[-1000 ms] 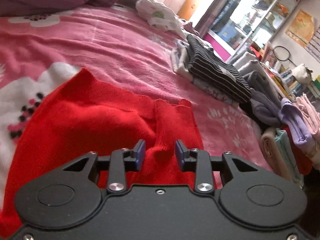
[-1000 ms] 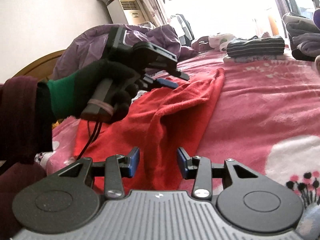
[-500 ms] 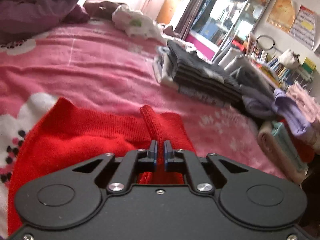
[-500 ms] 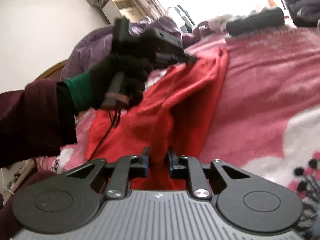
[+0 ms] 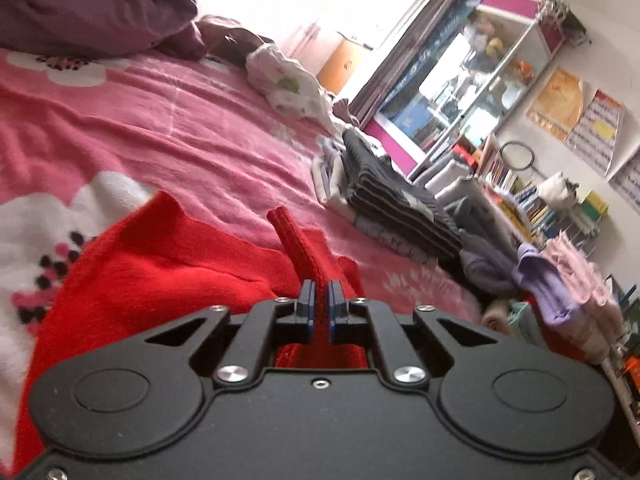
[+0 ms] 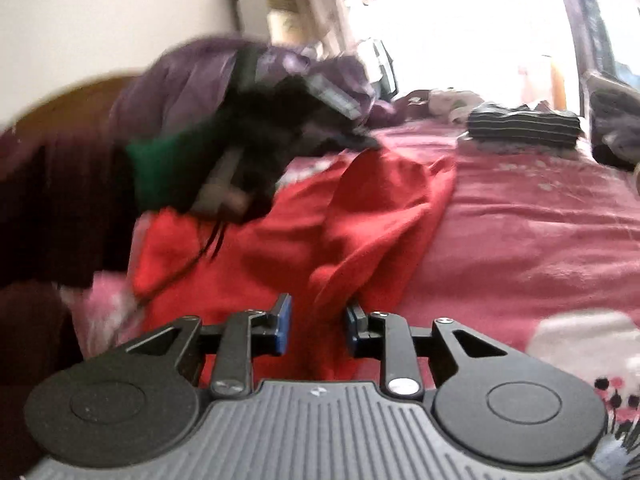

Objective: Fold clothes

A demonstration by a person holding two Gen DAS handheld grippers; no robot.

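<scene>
At lower centre, the left gripper [image 5: 320, 304] pinches a ridge of the red garment [image 5: 168, 272] on the pink blanket [image 5: 180, 140]. The right gripper [image 6: 316, 330], jaws just reopening, straddles a loose fold; the gloved hand [image 6: 256, 148] is blurred.

Nothing here reads clearly: the wall posters [image 5: 596, 128] by the glass cabinet [image 5: 472, 80] carry lines of print, but all too small and blurred to make out.

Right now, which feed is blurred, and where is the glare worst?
Right wrist view: smeared, worst on the gloved hand; window blown white. Left wrist view: mostly crisp on the red sweater, shelves slightly soft, white glare at top centre.
</scene>
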